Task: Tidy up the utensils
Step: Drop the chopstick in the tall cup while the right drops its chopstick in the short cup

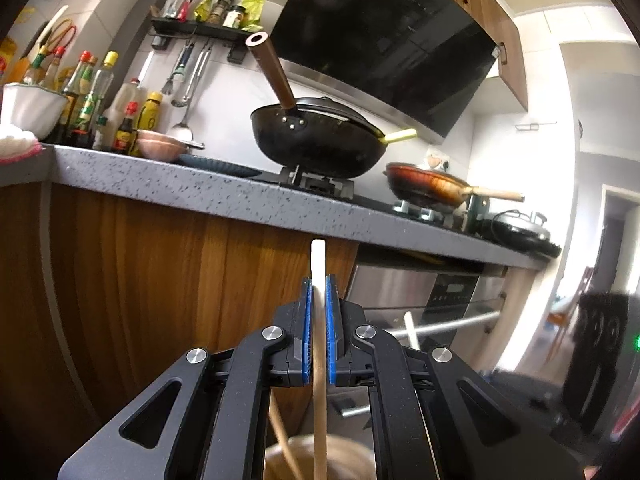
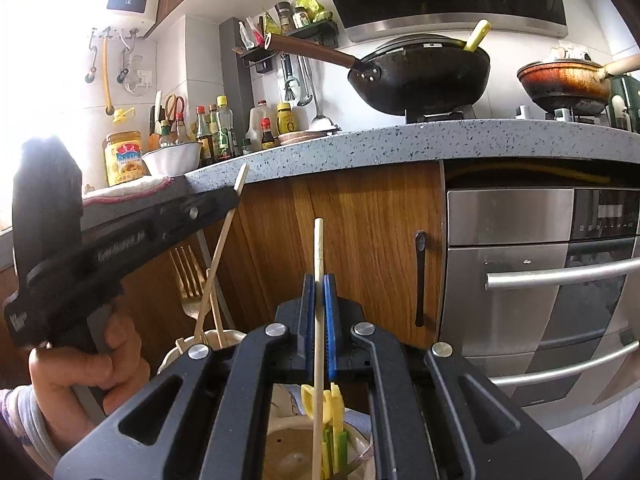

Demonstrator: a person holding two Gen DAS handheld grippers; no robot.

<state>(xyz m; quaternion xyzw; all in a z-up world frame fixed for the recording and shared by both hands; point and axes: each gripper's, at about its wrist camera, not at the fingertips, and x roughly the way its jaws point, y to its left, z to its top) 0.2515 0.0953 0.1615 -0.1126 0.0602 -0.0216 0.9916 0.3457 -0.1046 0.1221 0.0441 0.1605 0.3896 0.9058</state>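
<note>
While your left gripper (image 1: 319, 300) and right gripper (image 2: 319, 300) each pinch one chopstick (image 2: 318, 252), the yellow jar (image 2: 123, 156) label at 10 o'clock is unreadable.

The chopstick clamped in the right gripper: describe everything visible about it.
The thin pale wooden chopstick stands nearly upright between the blue pads of the right gripper, which is shut on it. Its squared top end rises above the fingertips; faint ring marks show below that end. Its lower length runs down into the cream ceramic holder, beside yellow and green plastic utensils. Its bottom tip is hidden.
</note>
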